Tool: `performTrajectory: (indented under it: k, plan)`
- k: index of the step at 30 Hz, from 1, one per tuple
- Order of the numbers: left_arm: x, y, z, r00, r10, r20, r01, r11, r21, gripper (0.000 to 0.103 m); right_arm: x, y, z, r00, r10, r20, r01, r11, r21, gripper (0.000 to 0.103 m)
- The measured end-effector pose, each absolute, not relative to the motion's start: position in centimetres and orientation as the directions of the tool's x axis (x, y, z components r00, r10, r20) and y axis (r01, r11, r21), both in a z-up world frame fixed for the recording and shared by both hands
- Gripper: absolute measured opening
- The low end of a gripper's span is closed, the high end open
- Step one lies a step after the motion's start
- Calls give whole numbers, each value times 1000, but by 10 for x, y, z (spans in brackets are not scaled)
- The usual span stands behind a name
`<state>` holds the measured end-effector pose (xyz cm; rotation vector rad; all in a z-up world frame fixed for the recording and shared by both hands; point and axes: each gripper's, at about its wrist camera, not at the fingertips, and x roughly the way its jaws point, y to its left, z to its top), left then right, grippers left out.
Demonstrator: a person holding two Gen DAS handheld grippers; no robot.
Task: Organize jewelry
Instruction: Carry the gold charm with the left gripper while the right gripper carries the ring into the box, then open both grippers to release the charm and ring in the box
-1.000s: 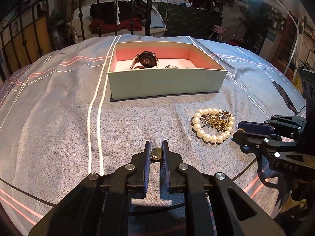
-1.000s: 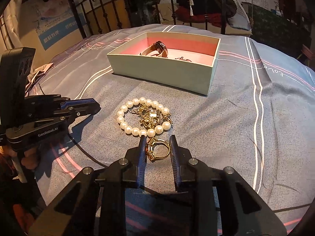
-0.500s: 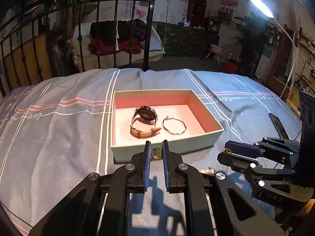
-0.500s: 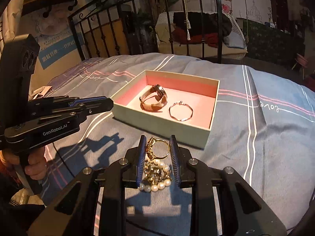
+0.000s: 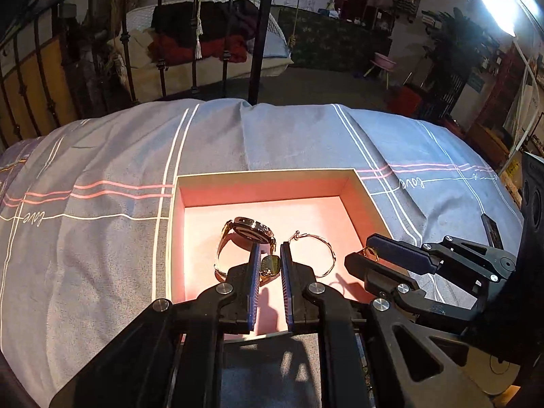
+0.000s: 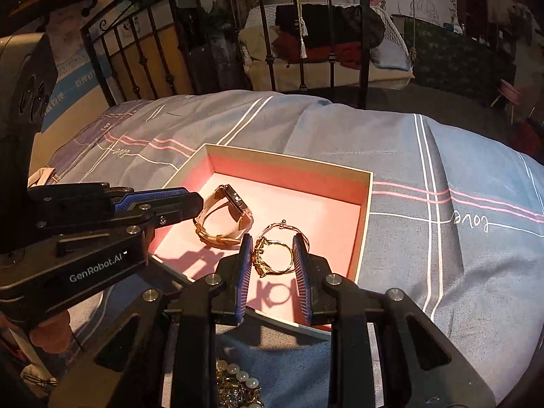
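An open box with a pink inside [image 5: 360, 187] [image 6: 365, 210] lies on the bed. In it lie a watch [image 5: 250, 233] [image 6: 226, 217] and a thin bangle [image 5: 318, 255] [image 6: 299, 233]. My left gripper [image 5: 268, 263] is shut on a small gold ring with a green stone [image 5: 270, 264], held over the box near its front wall. My right gripper [image 6: 272, 255] is shut on a gold ring [image 6: 272, 255], also over the box. It shows at the right of the left wrist view [image 5: 363, 256]. A pearl bracelet with gold pieces [image 6: 238, 384] lies on the bed below the right gripper.
The bed has a grey-blue cover with white and pink stripes [image 5: 102, 238]. A black iron bed frame [image 5: 258, 34] stands behind. The left gripper's body [image 6: 85, 238] fills the left of the right wrist view.
Both grippers have risen from the bed and moved forward over the box, each carrying its ring. The pearl bracelet stayed behind on the cover.
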<state>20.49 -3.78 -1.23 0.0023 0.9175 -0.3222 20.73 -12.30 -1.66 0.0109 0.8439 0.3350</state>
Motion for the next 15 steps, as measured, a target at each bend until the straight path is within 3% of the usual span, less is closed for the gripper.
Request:
performTrajectory:
  k: [15]
  plan:
    - [222, -40, -48, 510, -207, -835, 262, 962, -79, 11, 228, -117, -48, 546, 275, -791, -288, 949, 131, 25]
